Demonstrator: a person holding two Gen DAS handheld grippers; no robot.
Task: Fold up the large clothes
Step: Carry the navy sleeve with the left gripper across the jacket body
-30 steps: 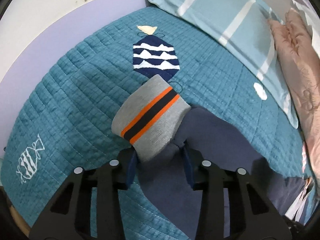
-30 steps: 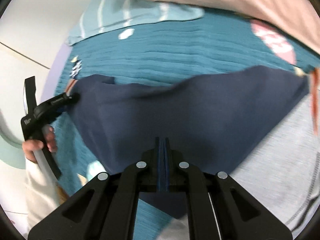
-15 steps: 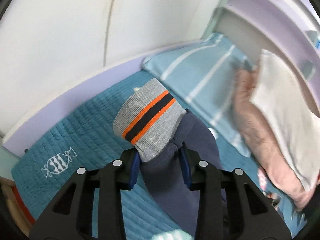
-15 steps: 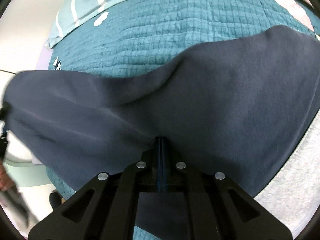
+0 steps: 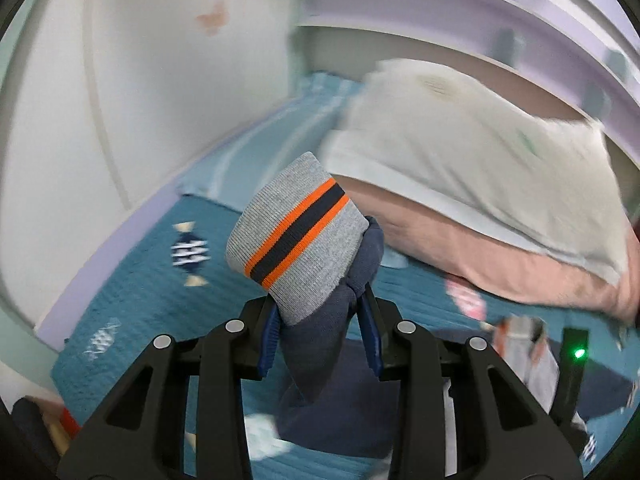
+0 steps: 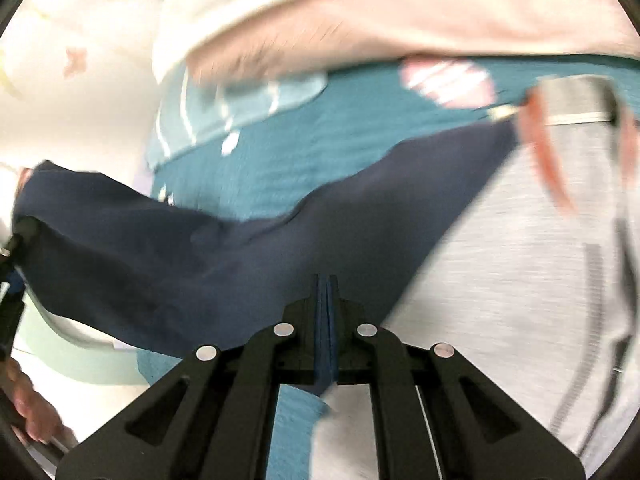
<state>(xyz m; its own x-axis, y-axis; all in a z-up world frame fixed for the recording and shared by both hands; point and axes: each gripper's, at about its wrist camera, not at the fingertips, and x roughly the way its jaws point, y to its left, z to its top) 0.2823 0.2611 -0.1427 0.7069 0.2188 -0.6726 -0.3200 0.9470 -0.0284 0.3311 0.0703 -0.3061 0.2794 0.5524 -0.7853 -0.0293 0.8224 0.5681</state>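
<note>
My left gripper (image 5: 318, 330) clamps the navy sleeve (image 5: 332, 344) just below its grey cuff (image 5: 296, 236), lifted over the quilt (image 5: 132, 292). My right gripper (image 6: 326, 334) is pinched tight on the sweater (image 6: 224, 256), which spans above the bed.

Right gripper (image 6: 327, 312) in black plastic with blue pads, fingers pressed together on the edge of a navy-blue fabric sleeve (image 6: 224, 240). Sleeve stretched leftward, raised above a teal quilted bedspread (image 6: 304, 160). Light-grey sweatshirt body (image 6: 512, 248) to the right, motion-blurred. Pale-blue striped pillow (image 6: 224, 108) beyond; pink fuzzy blanket (image 6: 392, 20) along the top
</note>
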